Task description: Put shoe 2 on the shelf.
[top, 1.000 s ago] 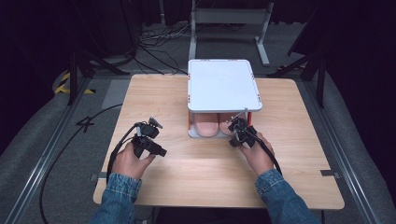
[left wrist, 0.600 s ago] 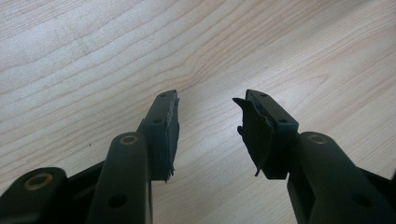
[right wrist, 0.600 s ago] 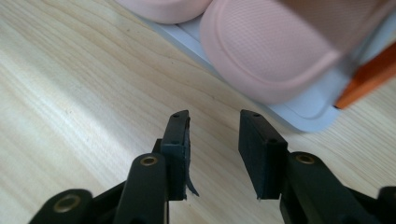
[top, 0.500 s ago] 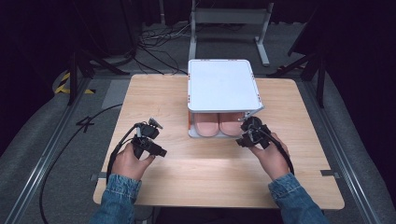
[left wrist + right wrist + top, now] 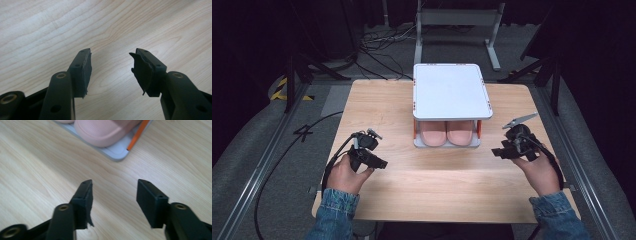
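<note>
A pair of pink slippers [image 5: 446, 133] sits side by side on the lower tier of a small white two-tier rack [image 5: 451, 90] at the twelve o'clock side of the wooden surface [image 5: 432, 180], toes facing the person. Both grippers are empty and rest well apart from the rack: the left gripper [image 5: 379, 163] at about eight o'clock of it, the right gripper [image 5: 498, 152] at about four o'clock. Each has its fingers spread wide with nothing between them. Judging from this, the slippers look placed and the hands are idle near the surface (or readying for another reach). If a slipper is to be taken, the nearer right gripper would do best to come in low and level under the top shelf, close on the toe of the right-hand slipper across its width, and draw it straight toward six o'clock, staying clear of the orange post [image 5: 478, 129] at the rack's corner. The right gripper view gives what the high view cannot: the ribbed texture of the slipper [image 5: 105, 132], the rounded grey corner of the bottom tray [image 5: 117, 153], and the post [image 5: 138, 133] rising just beside the slipper. The left gripper view shows bare wood grain under its fingers [image 5: 83, 72], whose pad edges look frayed.
</note>
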Demonstrator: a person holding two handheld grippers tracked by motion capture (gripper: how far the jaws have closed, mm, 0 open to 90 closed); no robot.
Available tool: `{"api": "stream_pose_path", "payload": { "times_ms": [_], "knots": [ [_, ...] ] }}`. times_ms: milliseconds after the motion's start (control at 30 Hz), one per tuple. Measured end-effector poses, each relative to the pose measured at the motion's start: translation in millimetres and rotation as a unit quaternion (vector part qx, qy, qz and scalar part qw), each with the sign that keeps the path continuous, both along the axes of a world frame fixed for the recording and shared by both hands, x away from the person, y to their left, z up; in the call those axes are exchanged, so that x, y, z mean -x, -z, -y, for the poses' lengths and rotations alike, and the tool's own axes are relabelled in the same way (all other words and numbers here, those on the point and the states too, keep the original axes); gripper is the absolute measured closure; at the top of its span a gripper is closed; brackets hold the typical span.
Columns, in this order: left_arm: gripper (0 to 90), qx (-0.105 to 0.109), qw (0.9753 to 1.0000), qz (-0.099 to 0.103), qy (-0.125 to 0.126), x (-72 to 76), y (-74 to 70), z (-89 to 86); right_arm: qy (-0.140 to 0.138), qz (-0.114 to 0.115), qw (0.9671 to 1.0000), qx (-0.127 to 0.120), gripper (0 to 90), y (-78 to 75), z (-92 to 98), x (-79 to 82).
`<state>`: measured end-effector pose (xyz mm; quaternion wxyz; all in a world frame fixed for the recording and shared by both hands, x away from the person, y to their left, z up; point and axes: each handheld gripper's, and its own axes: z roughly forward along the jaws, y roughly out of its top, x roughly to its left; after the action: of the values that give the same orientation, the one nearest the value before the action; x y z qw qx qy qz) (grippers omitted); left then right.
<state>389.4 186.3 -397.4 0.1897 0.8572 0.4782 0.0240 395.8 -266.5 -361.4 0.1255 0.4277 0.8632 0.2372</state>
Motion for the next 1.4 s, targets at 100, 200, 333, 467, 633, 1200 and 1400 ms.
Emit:
{"api": "stream_pose_path", "payload": {
  "times_ms": [100,200,333,467,633,1200,1400],
  "knots": [
    [45.9,-0.002,1.0,0.004,0.0,-1.2,-1.2,-2.3,0.007,0.002,1.0,-0.002,39.2,-0.6,17.4,7.5],
    [44.4,-0.002,1.0,0.006,0.0,-2.1,-4.1,-5.2,0.012,0.0,0.9999,0.007,29.1,-0.8,34.1,14.1],
    [42.9,-0.004,0.9999,0.009,0.002,-3.9,-4.6,-7.9,0.011,0.017,0.9996,0.02,17.9,1.8,54.7,21.8],
    [41.1,-0.01,0.9999,0.009,0.002,-5.9,-2.5,-8.7,0.021,0.014,0.9994,0.022,15.3,8.1,74.3,26.8],
    [40.3,-0.008,0.9999,0.011,0.002,-7.6,-1.0,-11.9,0.013,0.011,0.9997,0.02,14.9,20.5,94.3,27.3],
    [40.3,-0.01,0.9999,0.005,-0.009,-10.0,12.0,-15.4,0.019,0.015,0.9997,-0.004,15.2,80.8,120.3,10.7],
    [40.0,-0.009,0.9999,0.008,-0.01,-8.0,15.7,-16.6,0.017,0.016,0.9997,-0.003,15.2,91.6,120.6,8.3]
  ]
}}
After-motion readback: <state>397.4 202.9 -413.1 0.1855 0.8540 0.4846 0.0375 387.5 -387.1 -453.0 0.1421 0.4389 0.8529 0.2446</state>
